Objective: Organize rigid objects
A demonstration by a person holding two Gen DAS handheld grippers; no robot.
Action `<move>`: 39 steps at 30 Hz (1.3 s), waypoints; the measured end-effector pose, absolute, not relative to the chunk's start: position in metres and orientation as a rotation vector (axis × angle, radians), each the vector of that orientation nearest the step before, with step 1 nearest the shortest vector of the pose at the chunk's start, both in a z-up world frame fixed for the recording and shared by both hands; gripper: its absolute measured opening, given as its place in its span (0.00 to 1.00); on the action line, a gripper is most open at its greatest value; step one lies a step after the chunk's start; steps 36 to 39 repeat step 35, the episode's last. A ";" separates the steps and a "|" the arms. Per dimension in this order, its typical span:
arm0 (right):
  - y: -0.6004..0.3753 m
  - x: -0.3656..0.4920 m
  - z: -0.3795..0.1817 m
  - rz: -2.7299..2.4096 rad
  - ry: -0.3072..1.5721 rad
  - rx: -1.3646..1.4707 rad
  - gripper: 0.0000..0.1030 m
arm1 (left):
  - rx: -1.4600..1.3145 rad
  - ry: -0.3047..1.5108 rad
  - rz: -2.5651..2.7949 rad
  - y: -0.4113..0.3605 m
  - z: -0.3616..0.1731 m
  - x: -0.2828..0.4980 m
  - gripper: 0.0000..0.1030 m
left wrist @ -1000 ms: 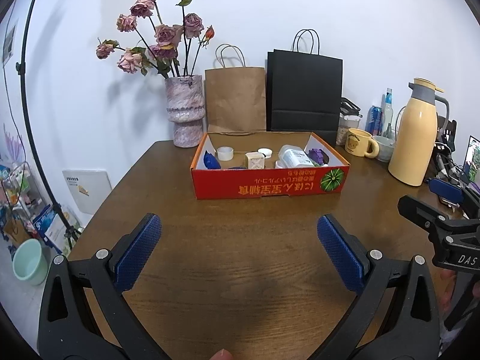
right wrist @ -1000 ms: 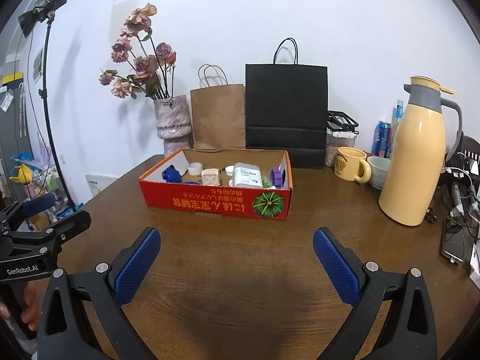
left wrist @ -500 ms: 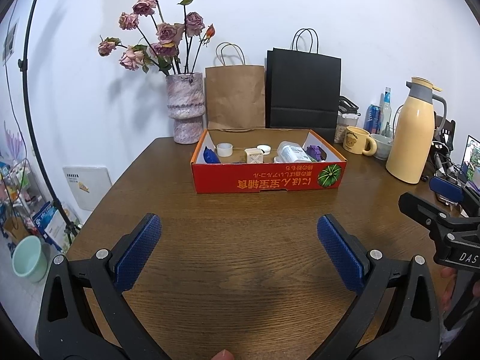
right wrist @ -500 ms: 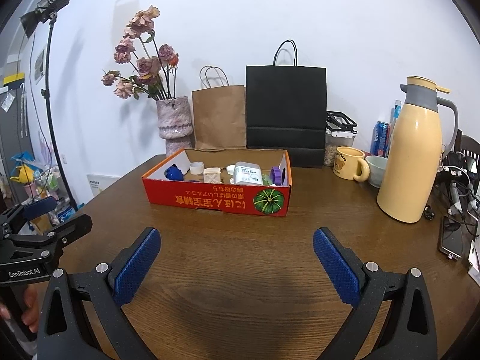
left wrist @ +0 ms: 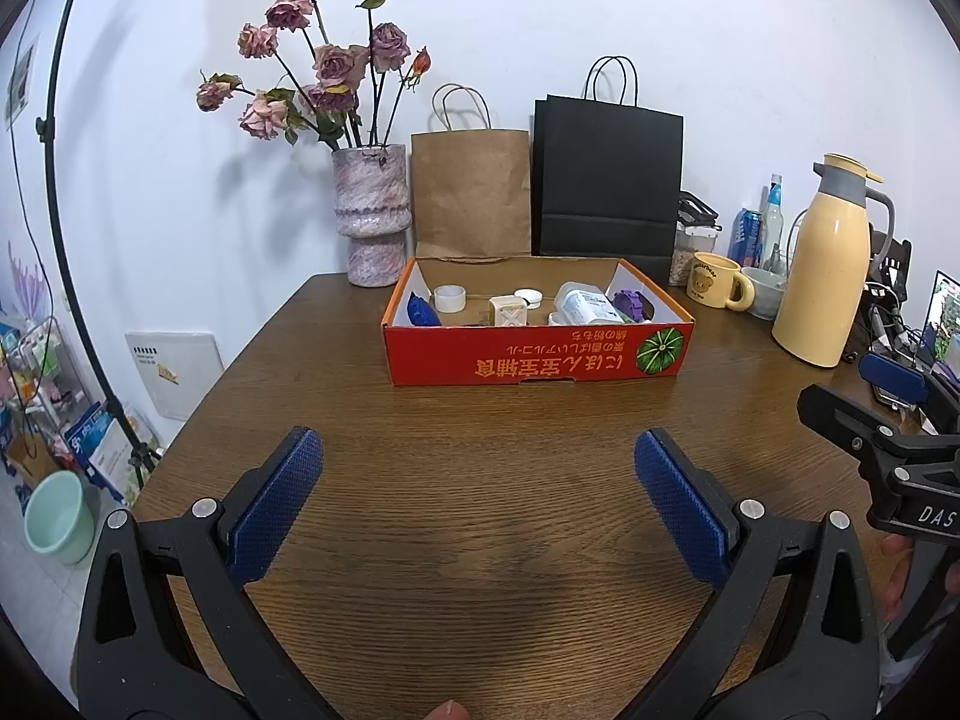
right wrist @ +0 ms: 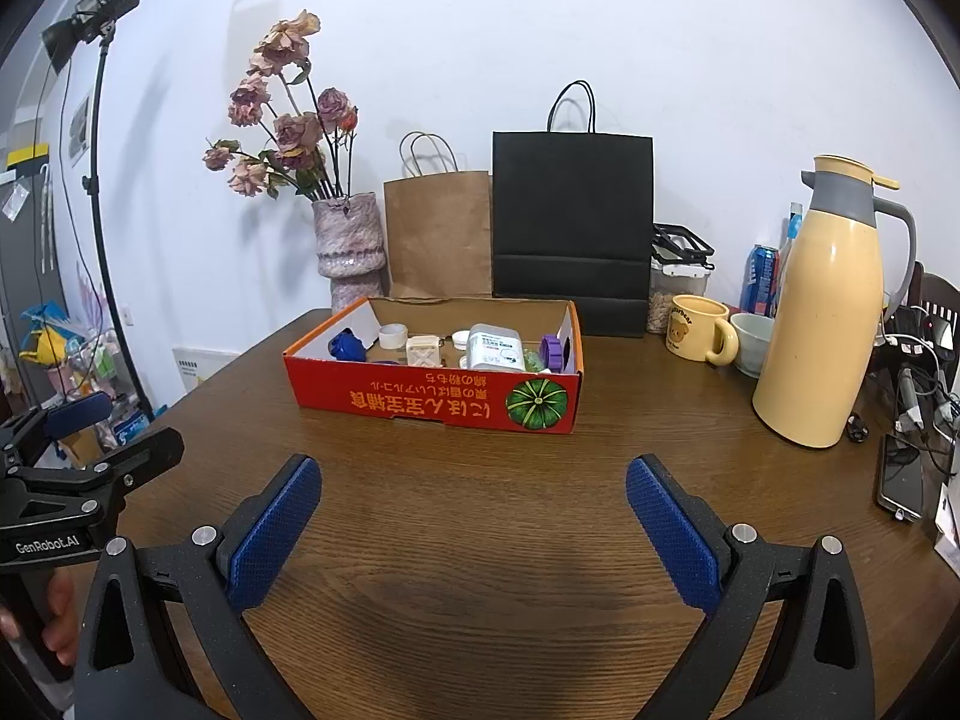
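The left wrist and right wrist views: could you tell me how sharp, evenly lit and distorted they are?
Left wrist view: sharp, soft even light, the flowers cast faint shadows on the wall, fisheye bends the light stand. Right wrist view: equally sharp, dark corners, a dim shadow on the table between the open hand-held gripper fingers.

Black tool (left wrist: 478, 504), blue textured pads (left wrist: 273, 507), silver screws

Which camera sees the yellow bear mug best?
The right wrist view: the yellow bear mug is bigger there, with its bear picture and handle in full sight. The left wrist view shows the mug too, only smaller and farther off.
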State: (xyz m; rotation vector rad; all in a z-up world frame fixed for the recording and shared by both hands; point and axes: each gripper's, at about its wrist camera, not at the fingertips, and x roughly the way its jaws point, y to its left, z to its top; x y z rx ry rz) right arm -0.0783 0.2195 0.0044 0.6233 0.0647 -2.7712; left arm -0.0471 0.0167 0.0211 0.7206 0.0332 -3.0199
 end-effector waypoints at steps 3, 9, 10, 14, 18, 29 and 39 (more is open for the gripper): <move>0.220 -0.078 0.004 -2.771 0.065 0.624 1.00 | 0.722 0.034 -3.020 0.016 0.021 -0.047 1.00; 0.220 -0.078 0.004 -2.771 0.064 0.622 1.00 | 0.723 0.036 -3.021 0.017 0.021 -0.047 1.00; 0.219 -0.079 0.004 -2.771 0.065 0.623 1.00 | 0.724 0.036 -3.021 0.017 0.021 -0.048 1.00; 0.219 -0.078 0.004 -2.772 0.065 0.623 1.00 | 0.724 0.034 -3.021 0.017 0.021 -0.047 1.00; 0.219 -0.078 0.004 -2.771 0.065 0.623 1.00 | 0.725 0.035 -3.020 0.017 0.021 -0.048 1.00; 0.220 -0.078 0.005 -2.770 0.065 0.624 1.00 | 0.743 0.039 -3.020 0.016 0.020 -0.051 1.00; 0.218 -0.081 0.003 -2.766 0.070 0.634 1.00 | 0.744 0.064 -3.023 0.014 0.018 -0.051 1.00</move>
